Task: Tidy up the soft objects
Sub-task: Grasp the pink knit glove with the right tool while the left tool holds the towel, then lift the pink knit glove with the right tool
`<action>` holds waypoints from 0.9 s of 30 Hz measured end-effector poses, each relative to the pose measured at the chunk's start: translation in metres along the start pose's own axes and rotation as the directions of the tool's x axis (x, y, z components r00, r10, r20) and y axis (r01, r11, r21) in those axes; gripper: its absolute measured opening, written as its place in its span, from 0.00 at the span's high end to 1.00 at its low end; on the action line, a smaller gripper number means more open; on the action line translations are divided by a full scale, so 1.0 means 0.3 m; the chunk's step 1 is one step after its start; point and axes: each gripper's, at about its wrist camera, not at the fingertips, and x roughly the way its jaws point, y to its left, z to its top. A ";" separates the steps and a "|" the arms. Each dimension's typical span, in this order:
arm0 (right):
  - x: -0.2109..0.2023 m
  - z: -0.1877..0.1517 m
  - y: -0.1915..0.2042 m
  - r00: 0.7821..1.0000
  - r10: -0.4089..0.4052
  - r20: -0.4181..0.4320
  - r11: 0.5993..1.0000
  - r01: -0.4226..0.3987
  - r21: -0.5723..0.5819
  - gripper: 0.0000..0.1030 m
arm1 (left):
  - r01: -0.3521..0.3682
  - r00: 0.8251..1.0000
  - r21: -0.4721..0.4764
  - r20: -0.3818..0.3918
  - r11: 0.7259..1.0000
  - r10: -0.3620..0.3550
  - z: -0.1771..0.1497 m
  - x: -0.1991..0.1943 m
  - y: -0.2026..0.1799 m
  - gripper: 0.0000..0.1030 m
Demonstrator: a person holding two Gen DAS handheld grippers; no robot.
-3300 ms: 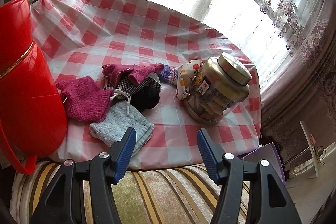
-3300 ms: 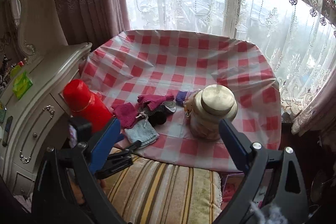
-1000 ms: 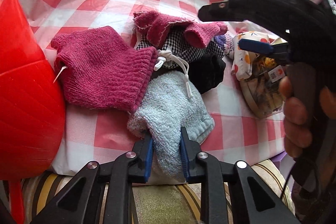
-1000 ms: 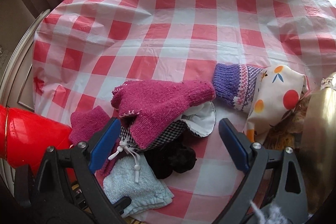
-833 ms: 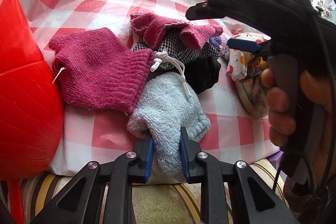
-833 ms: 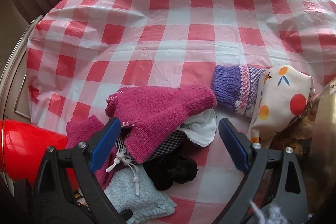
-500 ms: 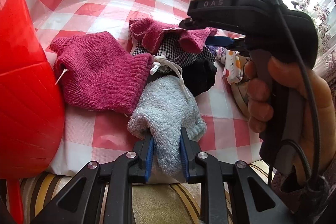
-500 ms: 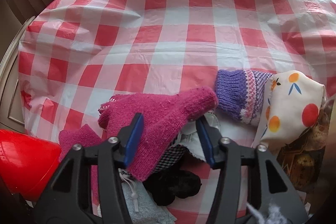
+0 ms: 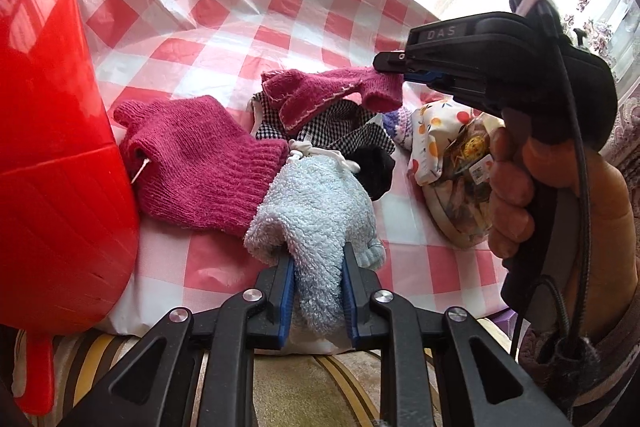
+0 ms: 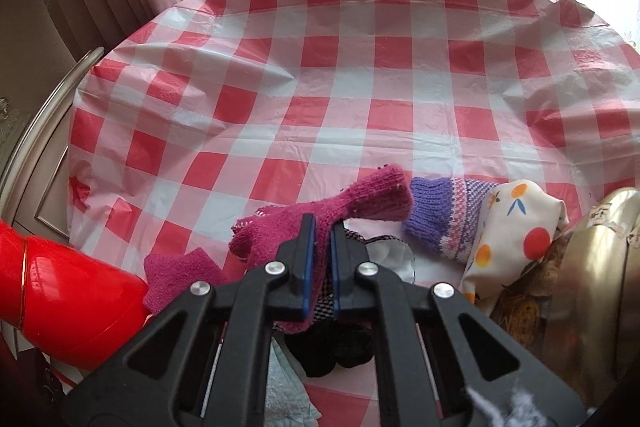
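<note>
Left wrist view: the left gripper (image 9: 316,279) is clamping the fluffy pale-blue terry sock (image 9: 320,215) at the near edge of the red-and-white checked tablecloth (image 9: 248,7). Beside it a ribbed magenta knit sock (image 9: 200,163) is lying against the red plastic flask (image 9: 52,155). Farther in, the right gripper (image 10: 322,227), whose jaws have just been closing, is pinching a 2nd magenta knit sock (image 10: 340,211), its cuff lifting off the black-and-white checked pouch (image 9: 344,127). A purple striped knit sock (image 10: 444,215) is touching an orange-dotted white cloth (image 10: 516,231).
</note>
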 end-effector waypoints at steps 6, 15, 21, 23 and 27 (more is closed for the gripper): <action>-0.107 -0.010 -0.008 0.999 0.002 0.047 1.000 -0.002 -0.004 0.91 | 0.003 0.999 -0.003 0.035 1.000 -0.003 -0.013 -0.038 0.001 0.79; -0.311 -0.093 -0.020 0.995 -0.004 0.098 0.999 0.008 -0.037 0.91 | 0.000 0.999 -0.020 0.054 1.000 0.001 -0.029 -0.055 -0.021 0.79; -0.440 -0.180 -0.060 0.993 -0.014 0.120 0.999 0.020 -0.044 0.91 | -0.010 0.997 -0.004 0.072 1.000 0.010 -0.045 -0.082 -0.046 0.79; -0.478 -0.202 -0.077 0.992 -0.018 0.126 0.999 0.022 -0.036 0.91 | -0.014 0.997 0.004 0.079 1.000 0.014 -0.047 -0.088 -0.054 0.79; -0.534 -0.249 -0.110 0.991 -0.029 0.127 0.999 0.033 -0.028 0.91 | -0.023 0.996 0.020 0.092 1.000 0.021 -0.059 -0.109 -0.075 0.79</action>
